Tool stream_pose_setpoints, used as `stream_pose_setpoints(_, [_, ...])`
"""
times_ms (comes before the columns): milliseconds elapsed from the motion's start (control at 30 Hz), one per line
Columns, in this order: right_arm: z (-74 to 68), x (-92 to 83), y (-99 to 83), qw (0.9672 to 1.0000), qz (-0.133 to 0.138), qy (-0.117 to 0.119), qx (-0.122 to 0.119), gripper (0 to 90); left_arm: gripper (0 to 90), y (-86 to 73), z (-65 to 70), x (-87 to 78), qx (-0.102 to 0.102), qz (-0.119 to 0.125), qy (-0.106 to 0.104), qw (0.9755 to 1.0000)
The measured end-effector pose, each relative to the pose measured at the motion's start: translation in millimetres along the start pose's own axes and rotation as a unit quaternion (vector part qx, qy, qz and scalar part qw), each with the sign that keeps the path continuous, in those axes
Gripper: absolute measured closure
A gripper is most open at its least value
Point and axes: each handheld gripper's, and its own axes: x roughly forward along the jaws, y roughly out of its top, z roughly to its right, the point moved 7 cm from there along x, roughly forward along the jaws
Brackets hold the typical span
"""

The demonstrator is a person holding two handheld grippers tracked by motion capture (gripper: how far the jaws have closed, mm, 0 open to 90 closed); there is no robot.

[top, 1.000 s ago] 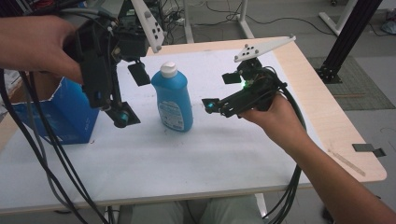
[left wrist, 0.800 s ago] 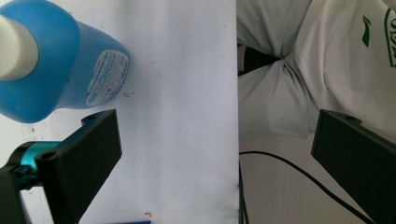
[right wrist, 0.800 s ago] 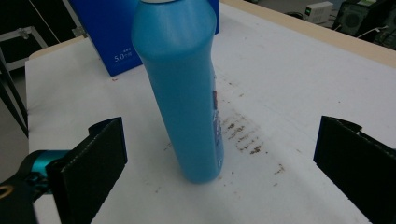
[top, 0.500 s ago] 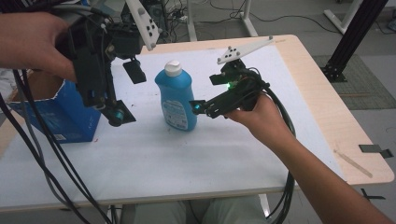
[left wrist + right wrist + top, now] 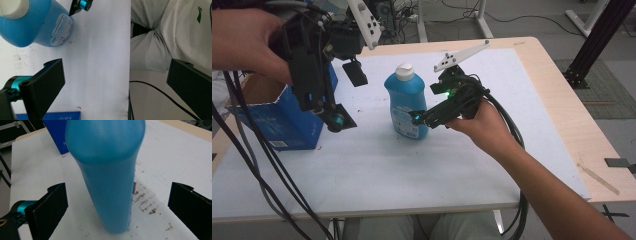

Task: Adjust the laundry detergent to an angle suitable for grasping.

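Bottle (image 5: 406,102): upright on the table (image 5: 532,75).
Right gripper (image 5: 117,195): jaws wide — flanking the bottle, untouched.
Left gripper (image 5: 344,97): jaws wide — left of the bottle, empty.

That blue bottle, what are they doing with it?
A person holds a gripper in each hand at a white-covered table. The right gripper is at the blue bottle, which stands upright; its open fingers sit either side of the bottle without touching it. The left gripper is open too, raised above the table beside a blue box.
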Motion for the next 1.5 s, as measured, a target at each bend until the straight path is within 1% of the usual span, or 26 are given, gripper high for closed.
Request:
stream_pose_setpoints(267, [-1.9, 13.8, 2.7, 1.0000, -0.003, 0.004, 0.002, 1.8, 1.7, -4.5, -1.1, 0.5, -0.003, 0.000, -0.001, 1.0000])
stream_pose_setpoints(500, [-3.1, 21.1, 7.0, 1.0000, 0.001, 0.005, 0.000, 2.4, 1.7, -7.7, -2.8, 0.1, -0.005, 0.001, -0.001, 1.0000])
stream_pose_setpoints(767, [-1.8, 27.8, 6.4, 1.0000, 0.003, 0.001, 0.000, 4.5, 1.7, -9.5, -3.8, 1.2, -0.006, 0.003, -0.002, 1.0000])
stream_pose_setpoints(867, [-1.4, 29.4, 5.6, 1.0000, 0.001, -0.001, 0.003, 7.4, 1.7, -10.4, -4.3, 1.6, -0.007, 0.004, -0.002, 1.0000])
stream_pose_setpoints(933, [-0.8, 29.6, 5.6, 1.0000, 0.006, 0.005, 0.002, 15.6, 1.7, -11.0, -4.7, 1.3, -0.008, 0.004, -0.002, 1.0000])
stream_pose_setpoints(1000, [0.0, 29.8, 5.6, 1.0000, 0.006, 0.002, 0.002, 15.6, 1.7, -11.4, -4.8, 1.4, -0.008, 0.005, -0.002, 1.0000])
stream_pose_setpoints(1200, [-0.8, 32.8, 2.4, 1.0000, -0.002, 0.002, 0.002, 15.7, 1.7, -12.5, -4.8, 1.7, -0.010, 0.005, -0.002, 0.9999])
stream_pose_setpoints(1400, [-0.1, 34.7, 0.2, 1.0000, -0.001, 0.001, 0.005, 17.3, 1.7, -13.2, -4.8, 1.9, -0.011, 0.006, -0.003, 0.9999])
stream_pose_setpoints(1467, [-0.4, 34.7, -1.0, 1.0000, -0.002, 0.000, 0.003, 26.6, 1.7, -13.7, -5.1, 1.8, -0.011, 0.006, -0.003, 0.9999])
stream_pose_setpoints(1500, [-0.7, 34.7, -1.2, 1.0000, -0.002, -0.002, 0.001, 26.6, 1.7, -13.8, -5.2, 1.8, -0.011, 0.006, -0.002, 0.9999])
